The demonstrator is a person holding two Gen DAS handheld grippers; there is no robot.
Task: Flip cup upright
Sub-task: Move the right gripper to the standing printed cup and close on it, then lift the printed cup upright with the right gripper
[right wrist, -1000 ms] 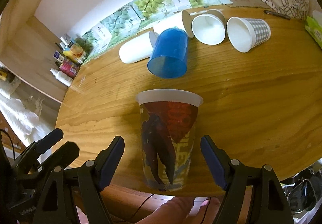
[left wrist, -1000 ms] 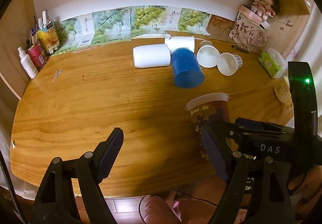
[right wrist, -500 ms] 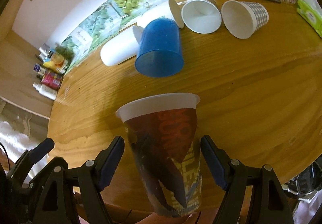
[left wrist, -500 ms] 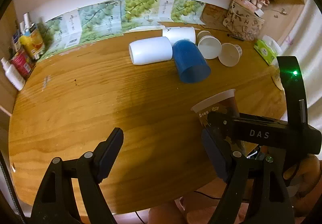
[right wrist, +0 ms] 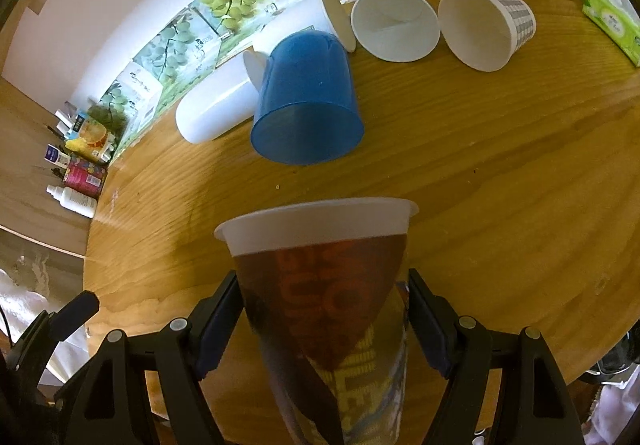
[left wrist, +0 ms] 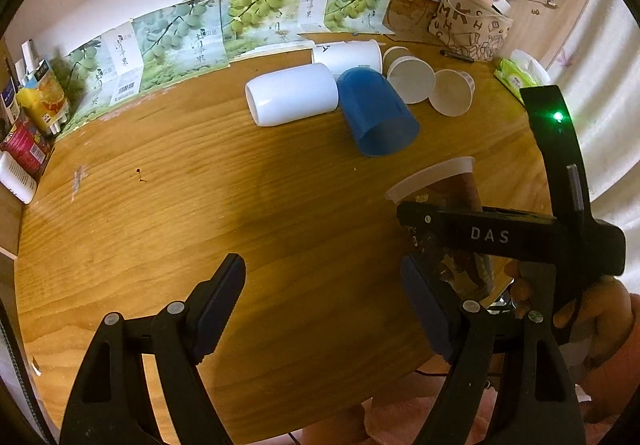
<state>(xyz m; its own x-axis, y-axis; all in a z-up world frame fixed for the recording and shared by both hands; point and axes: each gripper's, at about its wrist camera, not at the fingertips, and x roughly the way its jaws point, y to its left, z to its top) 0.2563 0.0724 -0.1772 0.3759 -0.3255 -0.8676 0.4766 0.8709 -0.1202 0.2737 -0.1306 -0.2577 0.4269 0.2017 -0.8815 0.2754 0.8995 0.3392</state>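
My right gripper (right wrist: 324, 329) is shut on a brown printed paper cup (right wrist: 324, 285) with a white rim, held above the wooden table near its front edge, rim pointing away and tilted. The same cup (left wrist: 452, 197) shows in the left wrist view, behind the right gripper's black body (left wrist: 512, 237). My left gripper (left wrist: 328, 305) is open and empty over the table's front part, to the left of the cup.
A blue cup (right wrist: 308, 101), two white cups (left wrist: 292, 93) and two paper cups (right wrist: 394, 25) lie on their sides at the back of the table (left wrist: 160, 205). Bottles (left wrist: 24, 117) stand at the far left. A patterned box (left wrist: 468, 25) and tissue pack (right wrist: 612, 21) are at the far right.
The right gripper has closed on the brown cup and lifted it off the table, tilting it. The left gripper has stayed open and shifted slightly.
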